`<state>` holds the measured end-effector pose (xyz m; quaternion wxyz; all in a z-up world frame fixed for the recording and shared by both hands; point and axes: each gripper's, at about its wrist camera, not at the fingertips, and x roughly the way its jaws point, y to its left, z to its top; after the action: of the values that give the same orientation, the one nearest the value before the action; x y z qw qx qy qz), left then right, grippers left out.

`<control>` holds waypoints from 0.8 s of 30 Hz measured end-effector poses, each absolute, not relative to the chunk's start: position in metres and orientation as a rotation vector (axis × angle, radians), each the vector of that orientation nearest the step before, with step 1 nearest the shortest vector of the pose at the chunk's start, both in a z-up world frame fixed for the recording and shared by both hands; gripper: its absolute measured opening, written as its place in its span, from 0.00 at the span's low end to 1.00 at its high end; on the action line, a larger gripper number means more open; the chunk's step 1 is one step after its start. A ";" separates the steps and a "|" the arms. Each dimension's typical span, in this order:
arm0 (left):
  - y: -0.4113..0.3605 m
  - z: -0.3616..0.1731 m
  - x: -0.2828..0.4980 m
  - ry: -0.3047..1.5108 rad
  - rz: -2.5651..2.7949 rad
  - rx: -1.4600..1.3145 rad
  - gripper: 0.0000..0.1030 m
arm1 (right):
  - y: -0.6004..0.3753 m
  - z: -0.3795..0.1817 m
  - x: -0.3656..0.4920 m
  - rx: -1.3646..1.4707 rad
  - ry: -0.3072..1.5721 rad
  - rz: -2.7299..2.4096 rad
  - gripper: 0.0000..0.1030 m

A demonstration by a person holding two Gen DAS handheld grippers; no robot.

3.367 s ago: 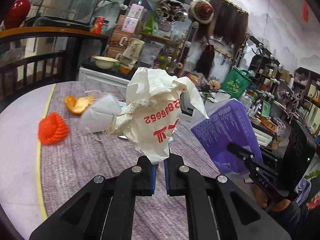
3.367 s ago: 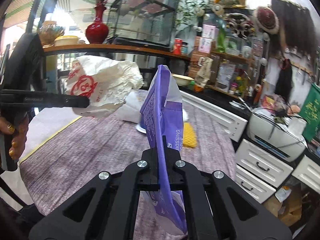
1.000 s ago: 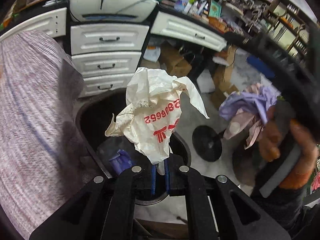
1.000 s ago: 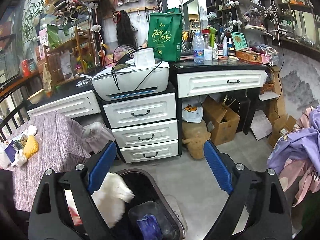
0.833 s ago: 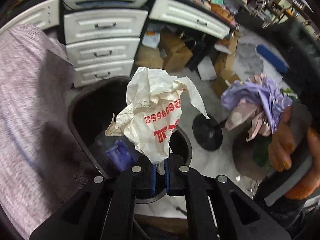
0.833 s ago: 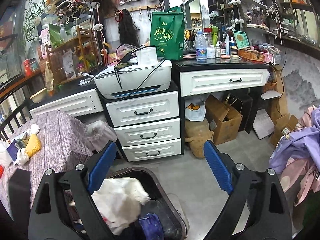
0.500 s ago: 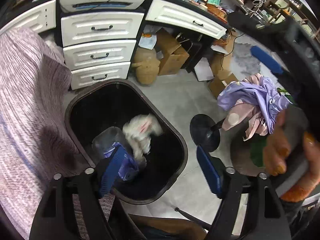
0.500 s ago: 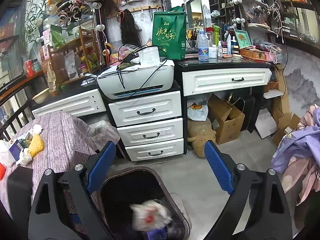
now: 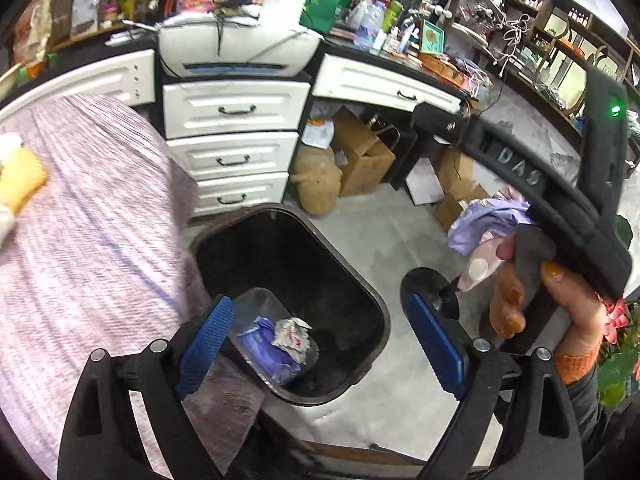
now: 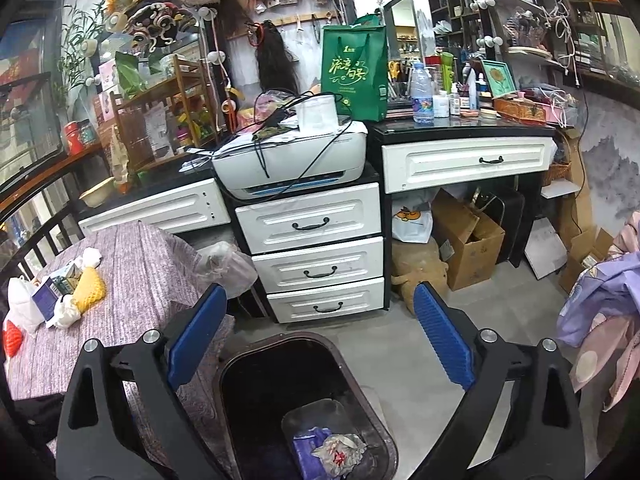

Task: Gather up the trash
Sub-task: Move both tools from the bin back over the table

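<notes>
Blue fingers (image 9: 208,332) wide apart — empty.

A cluttered small shop or studio back room: ahead of the right claw (image 10: 316,340), a printer (image 10: 296,168) tops white drawers (image 10: 316,256), a green tote bag (image 10: 356,72) behind it, crowded shelves (image 10: 560,20) and cardboard boxes (image 10: 468,240) rightward.

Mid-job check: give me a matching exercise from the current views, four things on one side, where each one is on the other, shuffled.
Things:
1. crumpled white bag
2. yellow foam net
3. green tote bag
4. printer

Places:
A. on the purple tablecloth
B. on top of the white drawer unit
C. inside the black bin
D. on the black countertop

Pairs: 1-C, 2-A, 3-D, 4-B
</notes>
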<state>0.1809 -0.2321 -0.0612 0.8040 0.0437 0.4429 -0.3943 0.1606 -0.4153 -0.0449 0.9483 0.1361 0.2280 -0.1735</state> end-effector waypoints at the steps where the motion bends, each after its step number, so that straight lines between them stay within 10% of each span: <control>1: -0.227 -0.058 0.180 0.935 -0.835 0.091 0.85 | -0.413 -0.045 0.161 0.278 0.463 -0.346 0.91; 24: -0.100 -0.021 0.181 0.802 -0.599 -0.046 0.87 | -0.327 -0.033 0.179 0.177 0.490 -0.086 0.91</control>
<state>0.1811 -0.0996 -0.0213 0.8772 -0.0220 0.3843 -0.2869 0.1792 -0.3270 -0.0327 0.9654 0.0877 0.2420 -0.0423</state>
